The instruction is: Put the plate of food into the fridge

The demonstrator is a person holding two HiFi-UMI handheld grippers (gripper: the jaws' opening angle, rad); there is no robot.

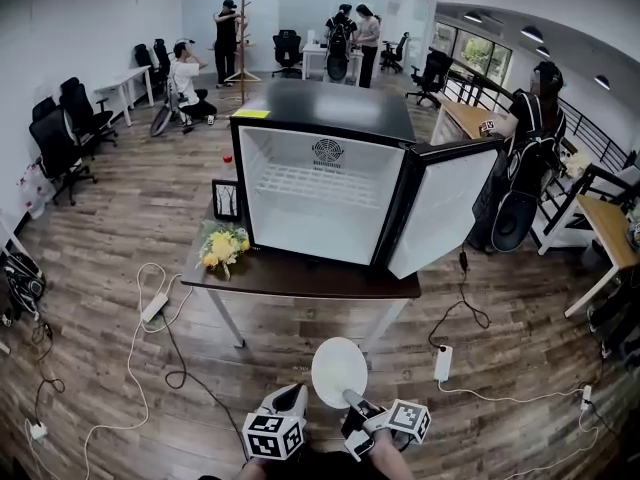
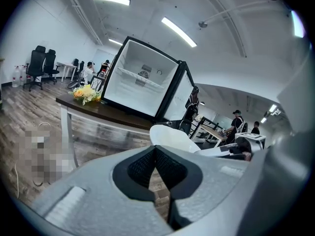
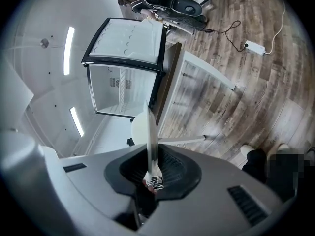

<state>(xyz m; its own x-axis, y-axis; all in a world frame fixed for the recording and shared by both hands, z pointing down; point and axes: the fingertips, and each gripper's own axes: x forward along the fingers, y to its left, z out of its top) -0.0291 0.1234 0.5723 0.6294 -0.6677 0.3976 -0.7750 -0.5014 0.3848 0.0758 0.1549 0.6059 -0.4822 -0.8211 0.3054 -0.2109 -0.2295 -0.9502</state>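
Our right gripper (image 1: 352, 400) has its jaws nearly together, pinched on the near rim of the white plate (image 1: 338, 368). Our left gripper (image 1: 293, 396) has its jaws closed tip to tip with nothing between them. It hangs just beside the plate's left edge, apart from it.

We hold the plate out over the wooden floor, in front of the dark table (image 1: 300, 280) and well short of it. On the table stands the small black fridge (image 1: 325, 183), its door (image 1: 440, 208) swung wide to the right.

The head view alone gives us the plate as a full round disc with a plain white face. We cannot tell from it whether any food lies there. It also shows a wire shelf in the fridge, and yellow flowers (image 1: 222, 246) and a small picture frame (image 1: 226, 200) at the table's left end.

The right gripper (image 3: 151, 154) view shows the plate (image 3: 147, 129) edge-on, a thin white blade running out from between the dark pads.

The left gripper (image 2: 156, 149) view shows the plate (image 2: 172, 136) past its own closed tips. The right gripper (image 2: 246, 146) is off to the right.
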